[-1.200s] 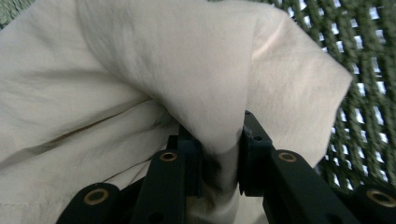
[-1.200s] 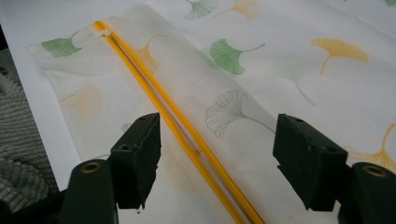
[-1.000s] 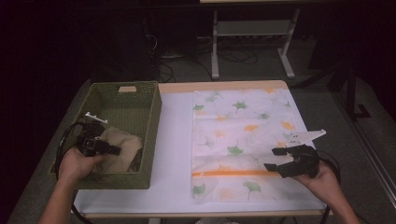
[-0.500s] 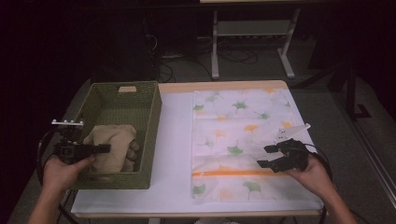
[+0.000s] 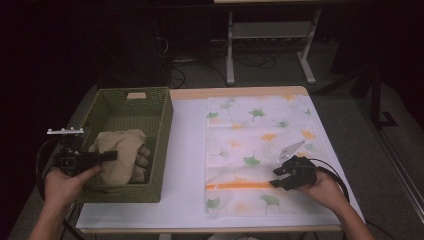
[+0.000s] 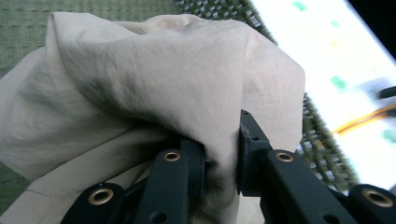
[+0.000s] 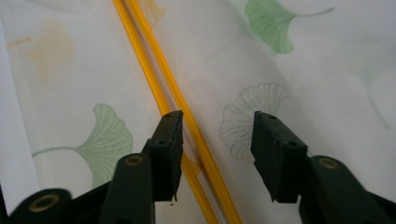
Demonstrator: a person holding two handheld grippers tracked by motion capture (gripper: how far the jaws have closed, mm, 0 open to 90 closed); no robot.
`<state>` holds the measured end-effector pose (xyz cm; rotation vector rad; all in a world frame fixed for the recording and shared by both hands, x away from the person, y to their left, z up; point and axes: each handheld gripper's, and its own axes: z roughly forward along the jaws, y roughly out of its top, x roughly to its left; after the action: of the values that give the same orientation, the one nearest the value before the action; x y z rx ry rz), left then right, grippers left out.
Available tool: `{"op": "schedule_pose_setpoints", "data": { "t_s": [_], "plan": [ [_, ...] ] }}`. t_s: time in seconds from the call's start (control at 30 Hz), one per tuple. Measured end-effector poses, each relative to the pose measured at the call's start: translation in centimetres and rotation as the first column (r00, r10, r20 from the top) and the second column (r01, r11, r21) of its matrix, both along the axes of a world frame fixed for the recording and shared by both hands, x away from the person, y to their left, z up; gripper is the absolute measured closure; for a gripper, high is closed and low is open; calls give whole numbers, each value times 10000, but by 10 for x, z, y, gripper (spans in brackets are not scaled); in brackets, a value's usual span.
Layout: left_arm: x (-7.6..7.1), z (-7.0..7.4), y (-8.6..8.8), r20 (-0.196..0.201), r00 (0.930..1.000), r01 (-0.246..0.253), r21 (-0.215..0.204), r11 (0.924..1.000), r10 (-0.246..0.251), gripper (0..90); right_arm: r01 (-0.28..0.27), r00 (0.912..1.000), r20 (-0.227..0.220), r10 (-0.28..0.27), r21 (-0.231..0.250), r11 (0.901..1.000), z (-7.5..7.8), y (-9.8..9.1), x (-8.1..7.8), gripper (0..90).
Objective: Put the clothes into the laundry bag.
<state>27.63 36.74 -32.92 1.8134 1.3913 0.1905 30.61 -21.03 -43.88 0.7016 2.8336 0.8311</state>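
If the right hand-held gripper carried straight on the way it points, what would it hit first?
Most likely the leaf-print mesh bag near its orange zipper. The right hand-held gripper has its jaws apart, just closing, nothing between them.

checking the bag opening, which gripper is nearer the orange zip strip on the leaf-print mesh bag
Right. The right gripper hovers open over the orange zip strip; the left gripper clamps beige cloth in the green woven basket.

- Crumpled beige cloth (image 5: 121,155) (image 6: 154,93): bunched, partly lifted inside the green woven basket (image 5: 150,107), a fold pinched.
- Flat white mesh bag with ginkgo-leaf print and orange zipper (image 5: 260,150) (image 7: 177,107): spread on the table, right of the basket.
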Motion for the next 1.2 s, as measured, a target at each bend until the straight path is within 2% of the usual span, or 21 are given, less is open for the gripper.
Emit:
{"op": "schedule_pose_setpoints", "data": {
  "t_s": [0.03, 0.07, 0.2, 0.27, 0.33, 0.57, 0.8, 1.0, 1.07, 1.1, 1.13, 1.2],
  "plan": [
    [-1, 0, 1, 81, 10000, 9, -171, 9999, -7, 765, -33, 10000, -92, 32, -79, 10000, -2, 1, 1, 494],
    [-2, 1, 0, 159, 9999, 25, -366, 9993, -19, 765, -56, 10000, -2, 56, -333, 9994, -5, 4, 1, 491],
    [-2, 3, -2, 221, 9997, 102, -260, 9996, -96, 765, -215, 9997, 133, 222, -546, 9983, -7, 8, 2, 523],
    [-2, 4, -2, 216, 9996, 205, -444, 9988, -195, 765, -229, 9997, 120, 233, -388, 9990, -6, 9, 4, 551],
    [-3, 5, -3, 185, 9995, 261, -548, 9982, -251, 765, -265, 9993, 262, 279, -535, 9982, -7, 10, 5, 590],
    [-2, 6, -8, 281, 9994, 194, -329, 9993, -184, 766, -193, 9994, 296, 204, -368, 9991, -8, 10, 8, 660],
    [-2, 2, -7, 277, 9996, 54, -402, 9992, -43, 767, -16, 9999, 120, 17, -165, 9999, -8, 8, 15, 826],
    [-5, 1, -4, 393, 9992, 102, -614, 9981, -78, 768, 9, 9998, -217, -13, -176, 9998, -6, 7, 21, 869],
    [-6, 2, -2, 447, 9990, 75, -726, 9973, -43, 768, 8, 9997, -246, -10, -96, 10000, -4, 6, 20, 869],
    [-8, 5, 1, 622, 9981, 38, -1020, 9948, 25, 768, 7, 9997, -232, -7, -31, 10000, -3, 6, 20, 869],
    [-9, 7, 2, 697, 9976, 24, -1128, 9936, 55, 768, 101, 9996, -282, -94, 250, 9996, 1, 3, 19, 871],
    [-12, 12, 3, 817, 9966, 48, -1151, 9933, 47, 768, 130, 9996, -263, -123, 286, 9995, 6, 2, 19, 873]
  ]
}}
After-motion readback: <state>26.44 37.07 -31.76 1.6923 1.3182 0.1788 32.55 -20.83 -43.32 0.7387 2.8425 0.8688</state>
